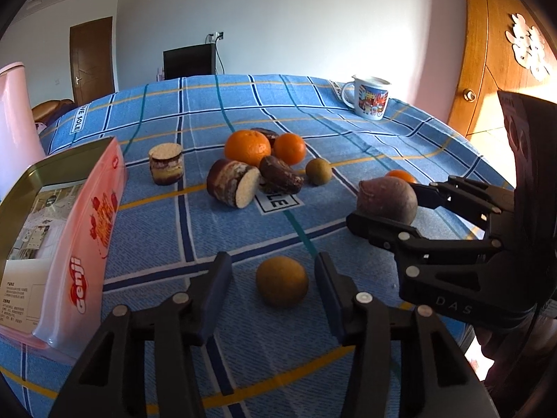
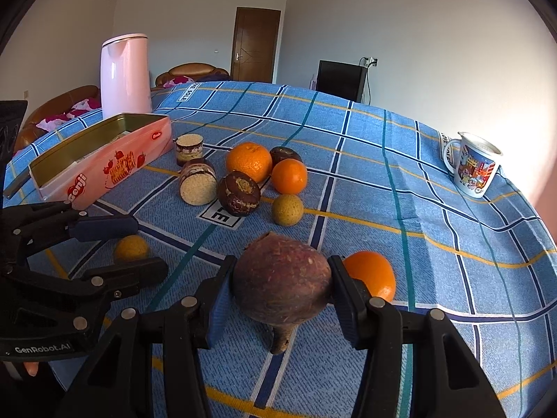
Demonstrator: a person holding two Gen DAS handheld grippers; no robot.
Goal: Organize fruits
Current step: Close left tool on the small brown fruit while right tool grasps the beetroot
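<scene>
Two tongs work the desk (image 2: 435, 181): your right tongs (image 2: 280, 296) pinch the purple root (image 2: 282, 278) beside an orange (image 2: 374, 273), while your left tongs (image 1: 273, 285) stand spread around a brown fruit (image 1: 282, 280). Lift straight, clear of the orange, toward the pink tin (image 2: 115, 167).

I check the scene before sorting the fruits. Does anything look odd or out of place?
Yes. Round cakes lie among the oranges, one tipped on its side. The right gripper holds a purple root vegetable, not a fruit.
</scene>
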